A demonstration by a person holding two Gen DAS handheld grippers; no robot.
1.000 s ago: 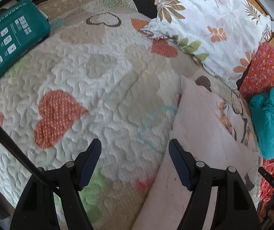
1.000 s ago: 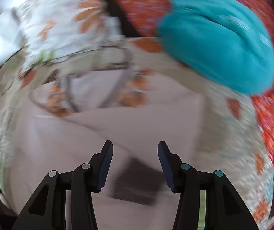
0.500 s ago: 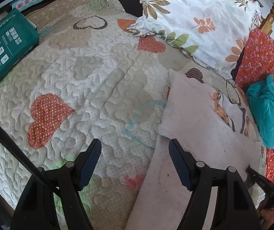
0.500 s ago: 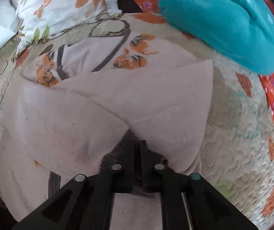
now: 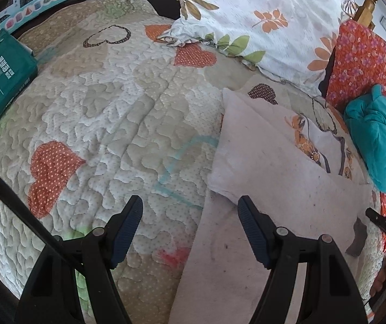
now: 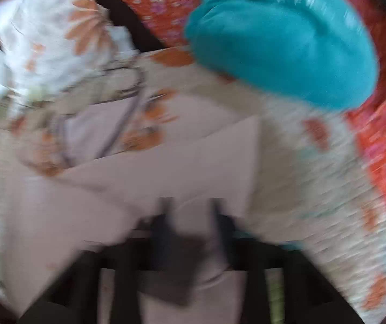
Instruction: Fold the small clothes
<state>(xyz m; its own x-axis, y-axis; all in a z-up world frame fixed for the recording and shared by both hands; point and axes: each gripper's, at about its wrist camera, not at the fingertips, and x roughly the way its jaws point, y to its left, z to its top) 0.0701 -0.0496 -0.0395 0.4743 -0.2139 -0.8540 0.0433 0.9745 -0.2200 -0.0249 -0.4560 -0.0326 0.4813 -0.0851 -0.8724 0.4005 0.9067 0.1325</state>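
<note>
A pale pink small top lies flat on the heart-patterned quilt, both sleeves folded in across its body, its orange print near the neck. My left gripper stands open just above the bed, astride the top's left edge, holding nothing. In the blurred right wrist view my right gripper hovers over the same top; its jaws are opening, and the dark sleeve cuff lies loose below them. One of my right gripper's fingers shows at the garment's right side.
A teal bundled garment sits on red floral cloth to the right. A floral pillow lies behind the top, and a wooden bedpost stands beyond it. A green box rests at the quilt's left edge.
My right gripper went from open to shut on the dark cuff, and its fingers now stand apart again. The left gripper drifted sideways, still open, bringing more of the top into view.
</note>
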